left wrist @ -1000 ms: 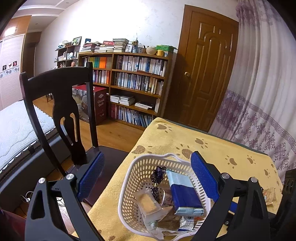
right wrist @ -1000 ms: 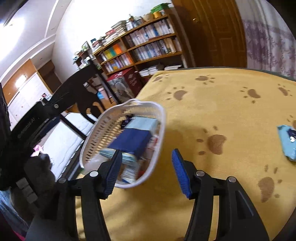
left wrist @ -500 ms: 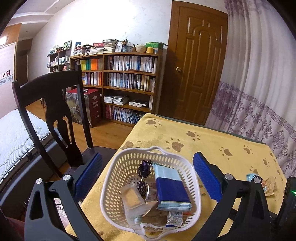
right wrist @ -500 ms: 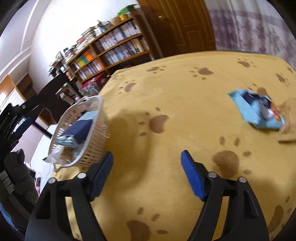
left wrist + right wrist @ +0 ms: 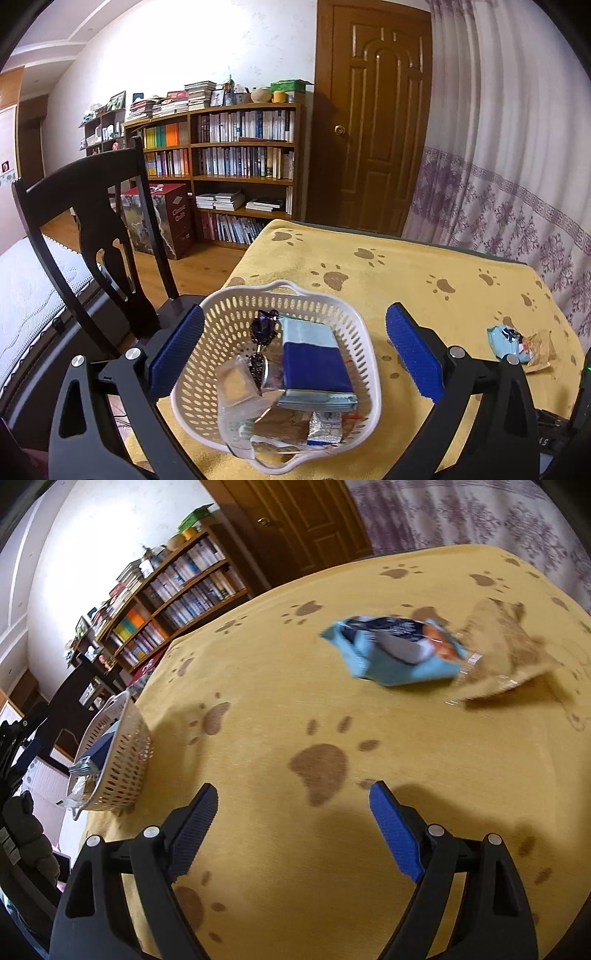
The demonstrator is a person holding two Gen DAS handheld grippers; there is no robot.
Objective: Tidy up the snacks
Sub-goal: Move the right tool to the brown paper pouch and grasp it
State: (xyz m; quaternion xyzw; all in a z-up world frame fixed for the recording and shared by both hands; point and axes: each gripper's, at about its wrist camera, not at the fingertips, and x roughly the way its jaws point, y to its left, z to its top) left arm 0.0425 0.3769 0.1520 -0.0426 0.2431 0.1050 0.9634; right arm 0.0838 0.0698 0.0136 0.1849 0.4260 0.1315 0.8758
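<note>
Yellow paw-print tablecloth (image 5: pixel 424 280) fills the scene, bookshelf (image 5: pixel 236 162) and door (image 5: pixel 373 129) behind. From the left wrist view, the left gripper (image 5: pixel 291 350) hangs spread wide and empty around the white basket (image 5: pixel 365 332), which holds a blue-and-white pack (image 5: pixel 314 362) and other wrapped snacks. Over to the right wrist view: the right gripper (image 5: pixel 291 830) is splayed, gripping nothing, above bare cloth; beyond the basket (image 5: pixel 118 768), a light-blue snack packet (image 5: pixel 395 653) touches a tan wrapper (image 5: pixel 506 646).

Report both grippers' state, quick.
Left gripper: open, empty, jaws wide over the white basket.
Right gripper: open, empty, above the yellow tablecloth, facing the blue snack packet.
</note>
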